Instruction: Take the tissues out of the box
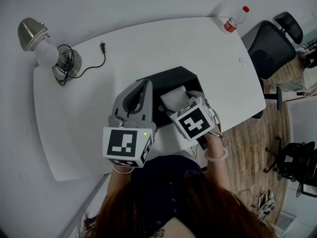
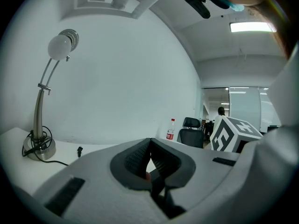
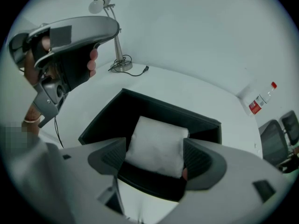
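Grips a white tissue pack (image 3: 156, 141) with the right gripper (image 3: 156, 157), 1 pad pressed to each side of it. Holds the pack over the near side of the open black box (image 3: 180, 112); cannot tell whether fully clear of the opening. Has the box near the front edge of the white table (image 1: 148, 43). Holds the left gripper (image 2: 150, 164) raised at the box's left, jaws pressed together on nothing. Farther back on the table: 1 desk lamp (image 1: 43, 46) at the far left, cord trailing beside it, and 1 red-capped bottle (image 1: 235, 19) at the far right. Beyond the table's right edge, 1 black office chair (image 1: 270, 46).
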`<move>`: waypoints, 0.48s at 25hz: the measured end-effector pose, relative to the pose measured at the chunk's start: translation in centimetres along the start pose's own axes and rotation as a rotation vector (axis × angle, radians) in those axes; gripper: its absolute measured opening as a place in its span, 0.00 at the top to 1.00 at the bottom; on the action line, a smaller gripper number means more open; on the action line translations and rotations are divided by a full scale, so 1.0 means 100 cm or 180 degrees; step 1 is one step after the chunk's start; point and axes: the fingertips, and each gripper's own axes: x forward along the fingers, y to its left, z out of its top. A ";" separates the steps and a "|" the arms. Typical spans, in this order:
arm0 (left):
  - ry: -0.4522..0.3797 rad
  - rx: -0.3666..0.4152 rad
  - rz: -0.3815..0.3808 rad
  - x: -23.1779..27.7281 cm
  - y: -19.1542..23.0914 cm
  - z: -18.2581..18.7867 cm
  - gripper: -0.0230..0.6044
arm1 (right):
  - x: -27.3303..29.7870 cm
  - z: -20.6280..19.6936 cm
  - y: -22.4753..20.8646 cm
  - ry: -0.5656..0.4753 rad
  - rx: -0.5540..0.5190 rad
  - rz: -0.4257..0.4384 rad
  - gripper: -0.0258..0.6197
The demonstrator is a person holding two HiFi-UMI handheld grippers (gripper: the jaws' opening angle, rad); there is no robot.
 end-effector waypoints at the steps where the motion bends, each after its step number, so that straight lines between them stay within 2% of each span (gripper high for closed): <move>1: 0.0005 -0.0008 -0.0003 0.001 0.001 -0.001 0.93 | 0.001 0.000 -0.001 0.0036 -0.0009 -0.0013 0.42; 12: 0.0047 -0.0055 -0.0050 0.010 0.009 -0.004 0.93 | 0.012 0.003 -0.008 0.0325 -0.0143 -0.0143 0.43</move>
